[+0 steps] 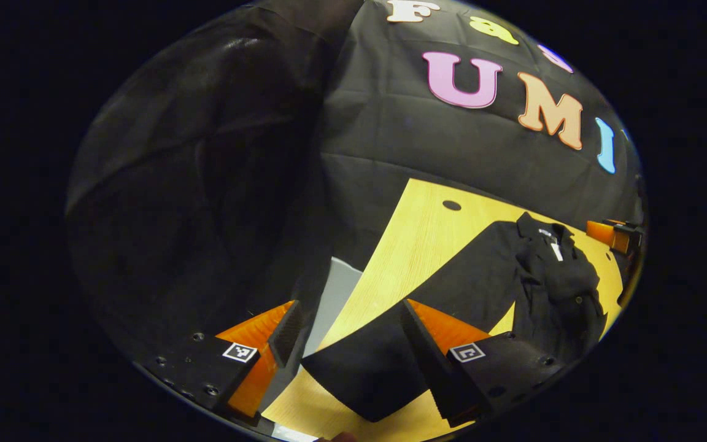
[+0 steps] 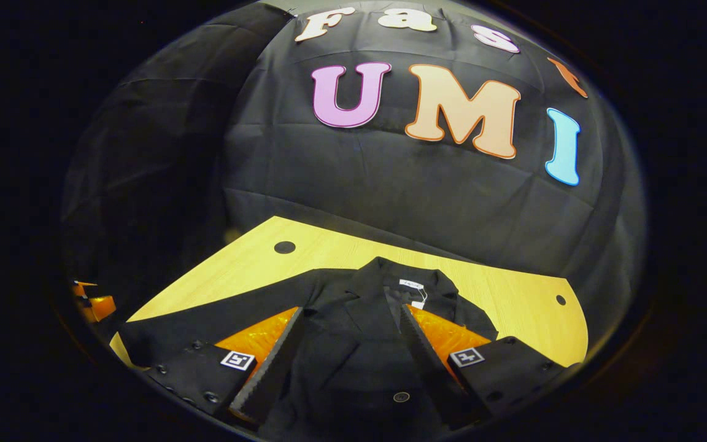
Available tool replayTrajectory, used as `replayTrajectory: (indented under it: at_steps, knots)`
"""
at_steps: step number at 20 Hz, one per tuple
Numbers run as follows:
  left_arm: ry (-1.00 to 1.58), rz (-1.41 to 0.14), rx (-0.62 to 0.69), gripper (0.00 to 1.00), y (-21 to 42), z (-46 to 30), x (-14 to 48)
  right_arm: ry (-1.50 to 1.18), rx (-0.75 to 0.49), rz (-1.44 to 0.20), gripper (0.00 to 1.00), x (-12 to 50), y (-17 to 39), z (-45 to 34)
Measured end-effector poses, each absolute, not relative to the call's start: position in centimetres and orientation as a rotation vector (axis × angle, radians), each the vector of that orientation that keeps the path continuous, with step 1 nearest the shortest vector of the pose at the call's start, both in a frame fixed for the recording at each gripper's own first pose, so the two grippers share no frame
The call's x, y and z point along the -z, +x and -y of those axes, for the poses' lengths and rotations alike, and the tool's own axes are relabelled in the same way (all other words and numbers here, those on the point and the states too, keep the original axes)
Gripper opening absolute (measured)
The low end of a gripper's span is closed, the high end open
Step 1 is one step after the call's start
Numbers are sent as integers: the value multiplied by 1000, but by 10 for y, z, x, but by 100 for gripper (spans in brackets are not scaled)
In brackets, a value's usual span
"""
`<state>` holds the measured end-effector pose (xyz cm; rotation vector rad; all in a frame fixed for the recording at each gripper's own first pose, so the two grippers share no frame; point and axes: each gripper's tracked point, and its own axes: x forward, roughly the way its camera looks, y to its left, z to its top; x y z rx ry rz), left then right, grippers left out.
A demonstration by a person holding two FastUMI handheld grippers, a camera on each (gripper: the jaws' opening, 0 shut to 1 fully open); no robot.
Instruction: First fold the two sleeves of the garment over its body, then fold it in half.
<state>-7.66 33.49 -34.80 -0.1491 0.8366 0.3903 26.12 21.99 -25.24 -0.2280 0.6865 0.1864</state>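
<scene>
The left gripper hangs open over the cuff of the garment's outstretched sleeve; the right gripper gapes above its buttoned front. The black collared garment lies flat on the yellow counter, collar toward the wall

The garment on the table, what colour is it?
Plain black; the garment shows best in the right gripper view, spread on the yellow table.

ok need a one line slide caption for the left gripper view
Open left gripper poised over the cuff of the black garment's outstretched sleeve on the wooden table.
</scene>
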Motion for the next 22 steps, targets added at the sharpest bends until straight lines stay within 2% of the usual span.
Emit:
replayTrajectory:
  at_steps: [10, 17, 18, 22]
  knots:
    - [-207, -995, -384, 98, -115, -319, 404, -253, -150, -709, 99, 258, 246, -199]
    - [-128, -1010, -362, 98, -120, -312, 411, -262, -142, -686, 99, 250, 248, -197]
    - [-125, -1000, -347, 95, -119, -308, 405, -260, -142, -681, 99, 251, 248, -196]
    - [-119, -991, -324, 34, -114, -297, 404, -264, -135, -680, 99, 249, 246, -190]
